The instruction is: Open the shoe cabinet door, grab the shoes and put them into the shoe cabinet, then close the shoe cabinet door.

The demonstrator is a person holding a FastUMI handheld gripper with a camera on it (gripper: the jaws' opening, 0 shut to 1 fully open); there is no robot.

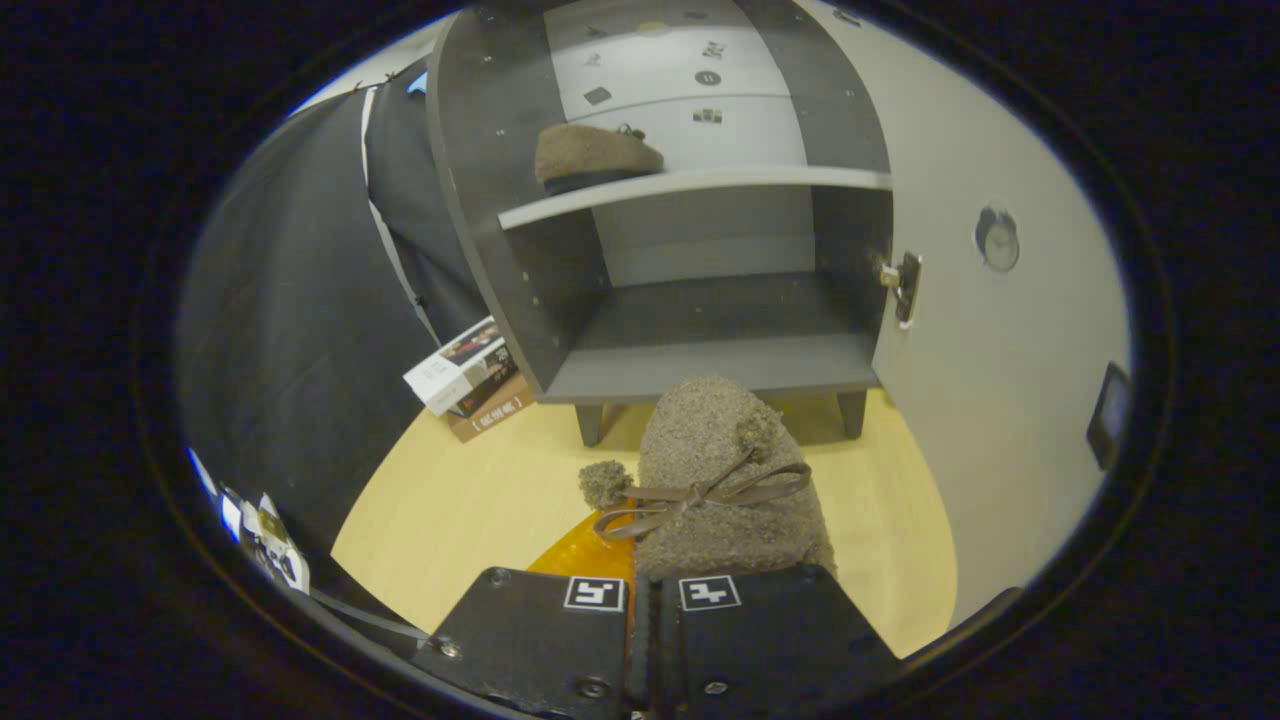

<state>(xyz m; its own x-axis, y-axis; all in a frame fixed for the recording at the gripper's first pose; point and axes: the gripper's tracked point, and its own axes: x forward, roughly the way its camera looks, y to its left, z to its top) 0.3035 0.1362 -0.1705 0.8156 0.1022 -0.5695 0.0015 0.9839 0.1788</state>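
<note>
The tool [652, 600], fingers drawn together, clamps the heel of a fuzzy brown shoe [725, 480], toe aimed at the open cabinet [700, 340], whose upper shelf already carries its mate [595, 155].

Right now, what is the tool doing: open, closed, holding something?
Tool: fingers drawn close together, apparently gripping the heel end of the fuzzy brown slipper with a ribbon bow, held before the open grey shoe cabinet.
</note>
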